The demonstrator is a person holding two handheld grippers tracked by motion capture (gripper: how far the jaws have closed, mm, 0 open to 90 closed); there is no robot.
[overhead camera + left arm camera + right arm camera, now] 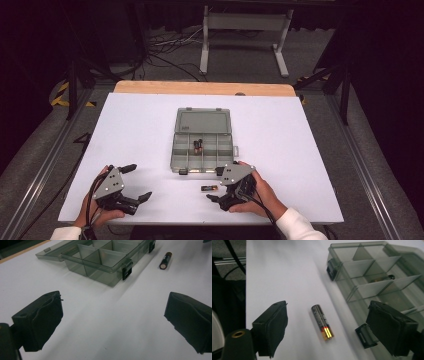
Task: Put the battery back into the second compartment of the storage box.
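A smoky clear organizer box (180,156) lies open at mid-table, its lid flat behind it. Two batteries (197,146) rest in a middle compartment. One loose battery (208,188) lies on the white table in front of the box. My right gripper (216,185) stands open around it: in the right gripper view the battery (322,322) lies on the table between the two black jaws (329,315), touching neither pad. My left gripper (139,182) rests open at the near left, nothing between its jaws (112,315); it sees the box (100,257) and the battery (165,260) farther off.
The white table top (300,150) has a wooden strip (205,88) along its far edge. The box's front latches (332,268) face the near side, one right beside my right jaw. A white frame (245,35) and cables lie on the floor beyond.
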